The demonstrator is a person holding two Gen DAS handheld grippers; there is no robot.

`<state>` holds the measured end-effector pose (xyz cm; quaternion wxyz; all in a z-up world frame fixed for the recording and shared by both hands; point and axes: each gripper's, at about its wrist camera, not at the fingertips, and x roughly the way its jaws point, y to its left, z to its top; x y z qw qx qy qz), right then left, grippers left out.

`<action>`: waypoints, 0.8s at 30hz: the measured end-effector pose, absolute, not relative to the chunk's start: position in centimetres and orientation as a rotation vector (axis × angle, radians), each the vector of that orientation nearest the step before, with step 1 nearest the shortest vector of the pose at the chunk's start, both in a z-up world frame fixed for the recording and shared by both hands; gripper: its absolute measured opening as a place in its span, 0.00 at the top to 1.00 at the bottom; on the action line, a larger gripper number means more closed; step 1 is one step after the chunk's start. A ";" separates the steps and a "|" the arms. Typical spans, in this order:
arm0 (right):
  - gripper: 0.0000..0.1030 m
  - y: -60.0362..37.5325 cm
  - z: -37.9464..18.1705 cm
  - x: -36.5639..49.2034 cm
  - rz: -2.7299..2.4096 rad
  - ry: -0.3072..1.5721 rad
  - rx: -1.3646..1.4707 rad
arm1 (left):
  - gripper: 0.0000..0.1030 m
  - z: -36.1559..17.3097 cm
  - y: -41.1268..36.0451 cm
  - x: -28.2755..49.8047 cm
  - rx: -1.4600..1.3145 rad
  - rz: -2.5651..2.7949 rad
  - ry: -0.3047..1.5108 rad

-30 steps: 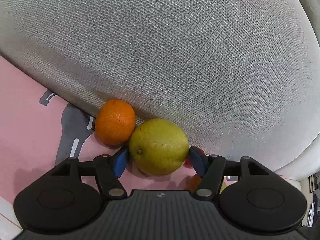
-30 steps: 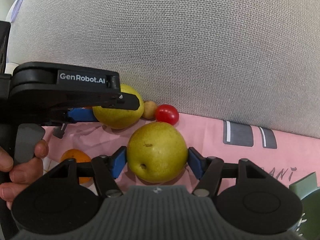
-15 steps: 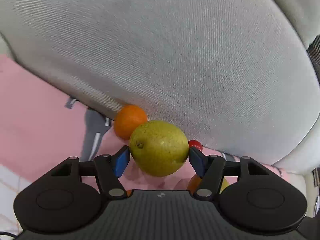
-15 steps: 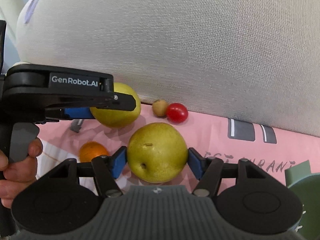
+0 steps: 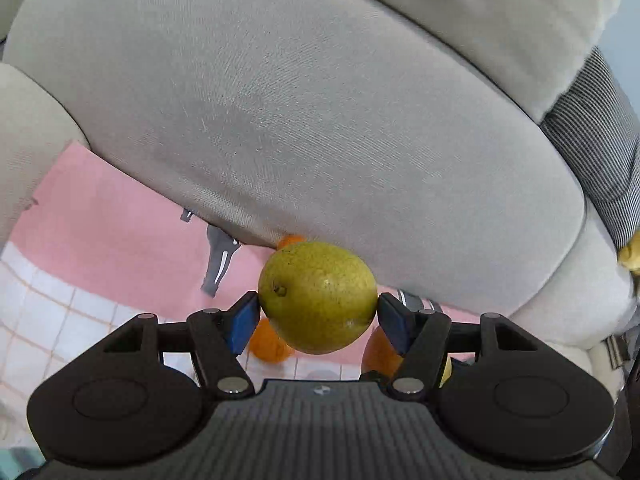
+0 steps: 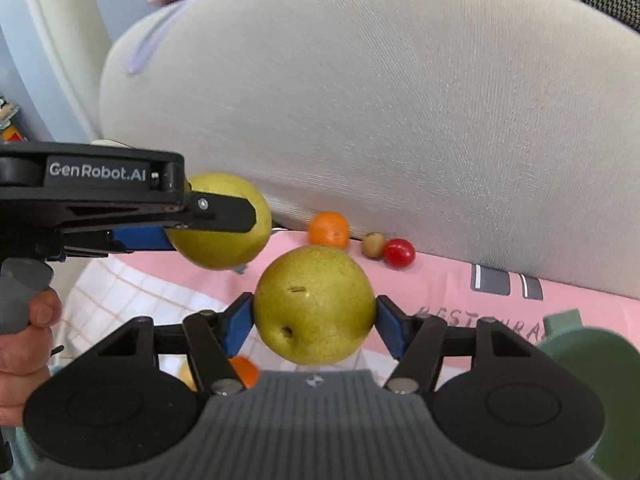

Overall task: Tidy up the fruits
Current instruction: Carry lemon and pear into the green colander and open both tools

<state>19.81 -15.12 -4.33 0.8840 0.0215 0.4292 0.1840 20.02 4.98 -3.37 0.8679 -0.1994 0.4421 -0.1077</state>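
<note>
both grippers are clenched on fruit: my left gripper [image 5: 318,314] pinches a green pear [image 5: 318,296] between its blue pads, and my right gripper [image 6: 314,320] pinches a second pear [image 6: 314,304] the same way. each pear hangs clear above the pink cloth [image 5: 120,240] that lies against the big grey cushion [image 5: 320,120], so i read this as the carry step, with both pears lifted off the pile and not yet set down.

in the right wrist view the left gripper reaches in from the side with its pear, close beside mine but apart. behind them, along the cushion's foot, sit a mandarin [image 6: 329,230], a small brown fruit [image 6: 373,245] and a red cherry tomato [image 6: 399,253]. more orange fruit shows under the left jaws, too hidden for me to count.

a green container [image 6: 580,360] sits at the right edge; it may be the target, though i see too little of it to be sure. next i need to keep both grips firm, swing the pears over wherever they belong, and lower before letting go so they don't roll.
</note>
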 end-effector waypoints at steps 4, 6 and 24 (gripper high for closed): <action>0.39 -15.1 -3.0 17.0 0.392 0.868 0.033 | 0.28 -2.0 4.2 17.8 -0.377 -0.248 0.906; 0.39 -15.2 -2.6 15.8 0.391 0.858 0.027 | 0.28 -1.5 3.9 16.6 -0.366 -0.263 0.900; 0.39 -22.7 -1.8 8.8 0.251 0.827 0.073 | 0.28 1.4 -3.0 10.8 -0.239 -0.396 0.889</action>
